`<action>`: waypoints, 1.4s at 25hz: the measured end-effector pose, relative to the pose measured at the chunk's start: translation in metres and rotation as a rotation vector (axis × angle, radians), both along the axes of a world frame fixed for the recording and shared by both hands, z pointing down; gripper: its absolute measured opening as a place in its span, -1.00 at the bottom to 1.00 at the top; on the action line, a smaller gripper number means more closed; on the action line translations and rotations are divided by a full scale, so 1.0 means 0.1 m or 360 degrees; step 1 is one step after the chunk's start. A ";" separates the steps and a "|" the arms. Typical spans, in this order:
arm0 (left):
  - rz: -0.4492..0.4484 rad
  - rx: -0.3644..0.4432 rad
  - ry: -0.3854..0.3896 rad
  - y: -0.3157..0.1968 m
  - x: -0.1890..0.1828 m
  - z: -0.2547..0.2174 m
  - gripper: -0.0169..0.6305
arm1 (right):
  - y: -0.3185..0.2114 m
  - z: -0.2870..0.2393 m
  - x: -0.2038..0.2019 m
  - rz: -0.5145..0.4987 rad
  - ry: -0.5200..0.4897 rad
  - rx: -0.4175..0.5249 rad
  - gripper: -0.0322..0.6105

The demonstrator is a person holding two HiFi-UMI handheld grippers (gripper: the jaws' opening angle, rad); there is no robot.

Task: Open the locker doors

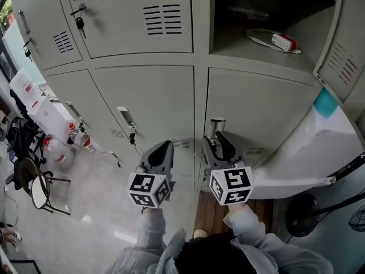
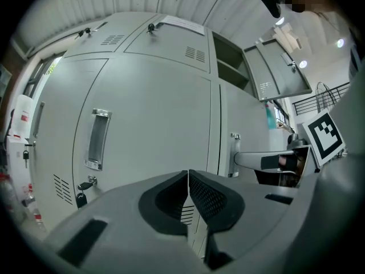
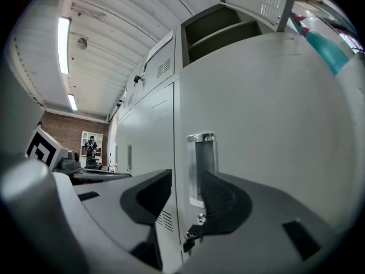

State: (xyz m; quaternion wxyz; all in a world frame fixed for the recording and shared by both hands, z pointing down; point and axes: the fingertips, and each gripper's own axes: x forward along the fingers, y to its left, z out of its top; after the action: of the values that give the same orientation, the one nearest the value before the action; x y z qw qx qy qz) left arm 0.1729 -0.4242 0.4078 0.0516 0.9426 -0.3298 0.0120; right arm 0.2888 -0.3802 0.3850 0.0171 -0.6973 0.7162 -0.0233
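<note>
A bank of grey lockers fills the head view. The lower middle door [image 1: 154, 99] is closed, with a recessed handle [image 1: 126, 117] and a key hanging under it [image 2: 84, 188]. The lower right door [image 1: 259, 104] is closed too, and its handle [image 1: 217, 124] sits just ahead of my right gripper [image 1: 219, 140]. My right gripper [image 3: 185, 194] is open, and the handle recess [image 3: 201, 170] shows between its jaws, untouched. My left gripper [image 1: 162, 148] is short of the middle door, with its jaws [image 2: 188, 178] shut and empty.
The upper right locker [image 1: 268, 16] stands open with a white and red item [image 1: 275, 40] inside, and its door [image 1: 342, 59] is swung out. A white panel [image 1: 316, 153] juts out at the right. A chair [image 1: 35, 190], bottles [image 1: 80, 138] and a fan [image 1: 305, 213] stand on the floor.
</note>
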 end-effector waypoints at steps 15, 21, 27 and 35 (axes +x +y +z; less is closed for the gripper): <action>-0.0003 -0.0032 -0.0008 -0.05 -0.11 0.01 -0.91 | -0.18 -0.01 -0.04 0.0052 0.0050 -0.0026 -0.46; -0.0002 -0.0051 -0.0001 0.01 -0.18 0.02 -0.91 | -0.10 -0.01 -0.09 0.0070 0.0058 -0.0042 -0.46; 0.0012 -0.0069 0.0005 0.15 -0.27 0.04 -0.91 | 0.06 -0.01 -0.15 0.0092 0.0066 -0.0047 -0.46; 0.0040 -0.0067 0.0014 0.40 -0.35 -0.02 -0.91 | 0.35 0.00 -0.22 0.0126 0.0095 -0.0075 -0.46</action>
State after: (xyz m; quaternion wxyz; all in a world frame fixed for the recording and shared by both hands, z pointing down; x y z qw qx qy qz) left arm 0.1377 -0.3841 0.4058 0.0726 0.9454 -0.3173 0.0154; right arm 0.2664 -0.3454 0.3852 -0.0198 -0.7257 0.6875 -0.0187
